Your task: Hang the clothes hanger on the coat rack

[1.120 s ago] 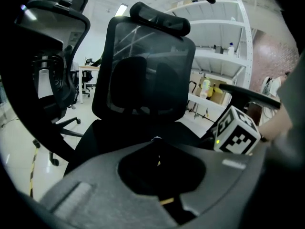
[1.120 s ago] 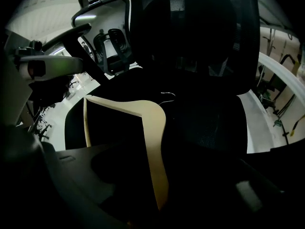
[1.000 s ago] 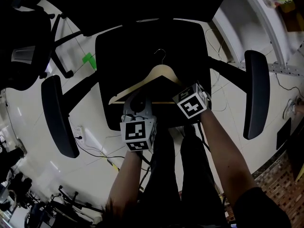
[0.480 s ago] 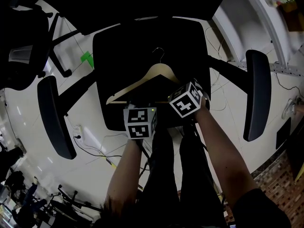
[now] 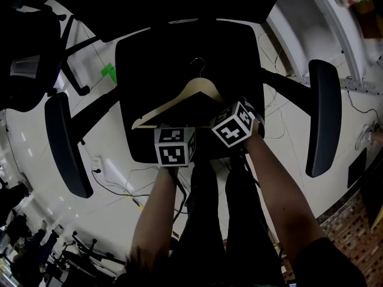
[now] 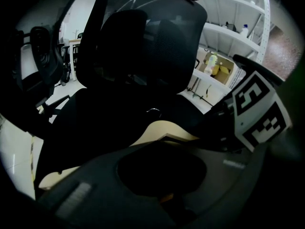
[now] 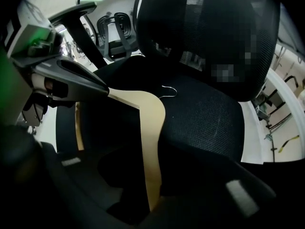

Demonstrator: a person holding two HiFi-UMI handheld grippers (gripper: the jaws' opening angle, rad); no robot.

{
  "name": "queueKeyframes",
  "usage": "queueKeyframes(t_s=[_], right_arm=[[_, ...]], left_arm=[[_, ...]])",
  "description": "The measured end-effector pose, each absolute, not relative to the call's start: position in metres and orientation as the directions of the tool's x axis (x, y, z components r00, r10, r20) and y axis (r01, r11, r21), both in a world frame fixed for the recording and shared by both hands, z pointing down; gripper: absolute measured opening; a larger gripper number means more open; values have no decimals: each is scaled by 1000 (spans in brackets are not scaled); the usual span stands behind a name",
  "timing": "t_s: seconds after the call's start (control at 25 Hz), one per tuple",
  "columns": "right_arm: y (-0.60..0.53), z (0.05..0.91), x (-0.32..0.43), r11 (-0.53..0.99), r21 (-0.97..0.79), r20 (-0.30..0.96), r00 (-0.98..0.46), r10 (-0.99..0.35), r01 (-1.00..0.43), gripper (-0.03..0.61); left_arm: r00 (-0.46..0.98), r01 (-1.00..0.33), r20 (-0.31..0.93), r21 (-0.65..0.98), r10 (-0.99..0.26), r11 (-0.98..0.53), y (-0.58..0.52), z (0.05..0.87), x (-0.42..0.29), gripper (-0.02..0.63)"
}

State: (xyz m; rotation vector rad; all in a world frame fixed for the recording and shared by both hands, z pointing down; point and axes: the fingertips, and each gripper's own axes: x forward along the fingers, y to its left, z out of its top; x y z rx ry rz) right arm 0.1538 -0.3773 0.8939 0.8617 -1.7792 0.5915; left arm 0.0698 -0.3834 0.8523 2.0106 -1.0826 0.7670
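Note:
A pale wooden clothes hanger (image 5: 197, 91) with a metal hook (image 5: 197, 64) lies flat on the black seat (image 5: 179, 46) of an office chair. My right gripper (image 5: 226, 109) points steeply down at the hanger's right arm. In the right gripper view that arm (image 7: 150, 123) runs between the jaws of the right gripper (image 7: 147, 194), which are closing, with a dark gap still on one side. My left gripper (image 5: 173, 129) sits low at the hanger's bottom bar, under its marker cube. In the left gripper view the hanger (image 6: 167, 130) shows just past the dark left gripper (image 6: 162, 151); its jaw state is unclear.
The chair's armrests (image 5: 63, 142) (image 5: 323, 118) flank the seat and its backrest (image 6: 143, 37) rises behind. Another dark chair (image 5: 30, 58) stands at the upper left. Green tape (image 5: 111, 73) and cables mark the pale floor. White shelving (image 5: 311, 23) runs along the upper right.
My left gripper has come down and forward onto the hanger's near edge, its cube now covering the bottom bar. The right gripper has stayed at the hanger's right arm.

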Motion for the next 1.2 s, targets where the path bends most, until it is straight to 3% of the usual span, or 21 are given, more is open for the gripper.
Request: queueKeyframes(t_s=[0.2, 0.52, 1.2], right_arm=[[-378, 889, 154, 632, 13, 931, -222, -291, -775, 107], [-395, 849, 156, 593, 115, 865, -213, -455, -797, 106], [-422, 718, 159, 426, 97, 712, -236, -661, -900, 106]], left_arm=[[472, -867, 763, 310, -441, -391, -382, 847, 71, 5], [468, -873, 721, 286, -511, -396, -388, 816, 66, 5], [474, -880, 482, 238, -737, -411, -411, 648, 54, 5]])
